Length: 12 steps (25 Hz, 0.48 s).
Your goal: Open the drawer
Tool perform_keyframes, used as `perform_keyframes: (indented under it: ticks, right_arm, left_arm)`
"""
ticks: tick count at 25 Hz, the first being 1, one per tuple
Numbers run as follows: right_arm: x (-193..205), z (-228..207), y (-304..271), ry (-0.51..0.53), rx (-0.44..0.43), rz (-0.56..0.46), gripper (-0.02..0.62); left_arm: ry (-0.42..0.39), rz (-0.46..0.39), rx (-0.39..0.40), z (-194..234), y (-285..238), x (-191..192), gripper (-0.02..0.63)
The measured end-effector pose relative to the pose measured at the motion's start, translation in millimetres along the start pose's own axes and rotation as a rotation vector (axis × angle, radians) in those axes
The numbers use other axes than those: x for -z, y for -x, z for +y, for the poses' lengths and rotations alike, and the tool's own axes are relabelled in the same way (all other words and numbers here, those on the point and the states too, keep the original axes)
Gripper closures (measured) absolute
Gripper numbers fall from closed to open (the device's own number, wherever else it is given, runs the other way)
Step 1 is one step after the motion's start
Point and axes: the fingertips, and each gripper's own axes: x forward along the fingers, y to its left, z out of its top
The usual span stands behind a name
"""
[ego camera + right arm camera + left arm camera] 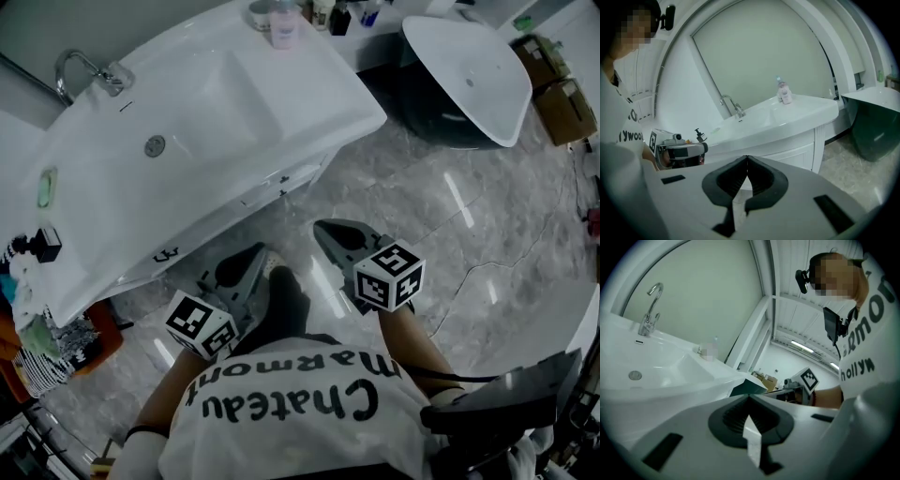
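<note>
Left hand-held gripper (pixel 255 251) and right hand-held gripper (pixel 326 228) both pinched closed, empty, so I might just bonk the drawer (pixel 787 152).

The head view looks steeply down from above the person onto the white basin (pixel 187 131) at upper left and the marble floor (pixel 450 216). Each gripper view sits low, looking nearly level along its own fingers (pixel 764 180) toward that basin. All three share its faucet (pixel 80 75).

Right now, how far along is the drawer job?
Done: nothing, the drawer under the sink looks closed. In hand: left gripper and right gripper, both shut and empty, held short of it. Left: reach it, grip, pull it out.
</note>
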Motion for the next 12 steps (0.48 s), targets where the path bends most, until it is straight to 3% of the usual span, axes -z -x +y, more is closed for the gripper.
perform_keyframes:
  ticks: [6, 12]
  right_arm:
    - [13.4, -27.7, -42.3, -0.033, 0.013, 0.030, 0.584]
    - [36.5, -55.7, -75.6, -0.031, 0.035, 0.044, 0.584]
  left_arm:
    - [0.112, 0.021, -0.030, 26.7, -6.6, 17.7, 0.598]
    - [0.096, 0.012, -0.066, 48.8, -9.2, 37.5, 0.598]
